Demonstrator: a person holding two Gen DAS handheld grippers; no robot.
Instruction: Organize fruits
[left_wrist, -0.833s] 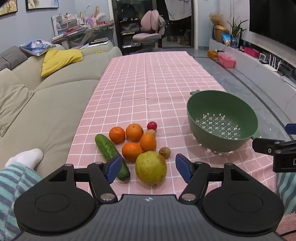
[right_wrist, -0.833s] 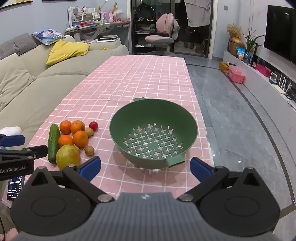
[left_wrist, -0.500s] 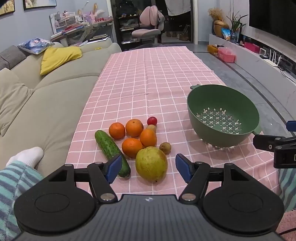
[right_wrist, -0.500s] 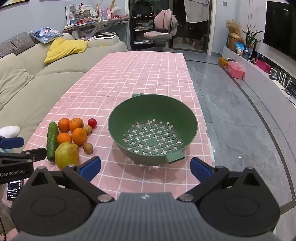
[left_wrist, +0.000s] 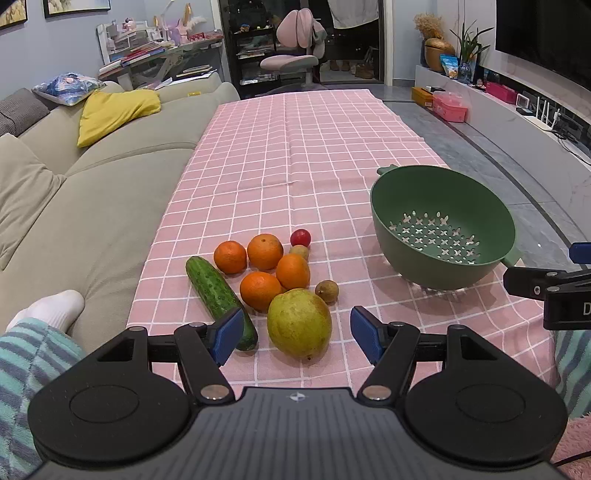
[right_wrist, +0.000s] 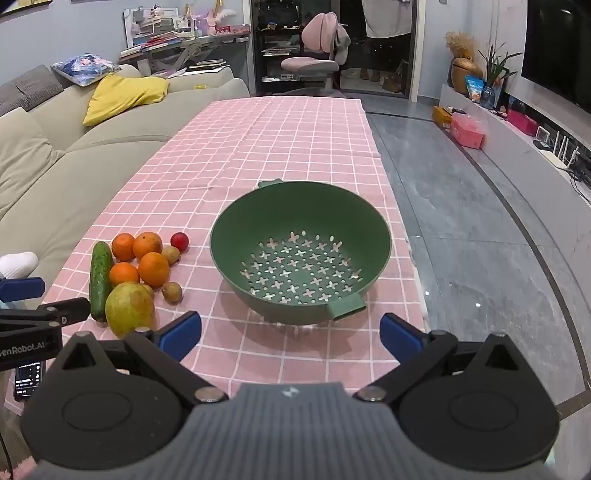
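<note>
A cluster of fruit lies on the pink checked tablecloth (left_wrist: 295, 155): a yellow-green pear (left_wrist: 299, 322), several oranges (left_wrist: 260, 290), a cucumber (left_wrist: 218, 295), a small red fruit (left_wrist: 300, 237) and a brown kiwi (left_wrist: 327, 290). An empty green colander (left_wrist: 441, 225) stands to their right. My left gripper (left_wrist: 297, 334) is open, its jaws to either side of the pear and just short of it. My right gripper (right_wrist: 290, 332) is open and empty, just in front of the colander (right_wrist: 301, 254). The pear (right_wrist: 129, 308) and cucumber (right_wrist: 100, 275) also show at the left of the right wrist view.
A beige sofa (left_wrist: 92, 192) with a yellow cushion (left_wrist: 114, 110) runs along the table's left side. A grey floor (right_wrist: 480, 240) lies to the right of the table. A phone (right_wrist: 26, 378) sits near the table's front left corner.
Both grippers have drawn back and risen a little; the fruit and colander sit slightly farther away in view. Nothing was grasped, and both stay open.
</note>
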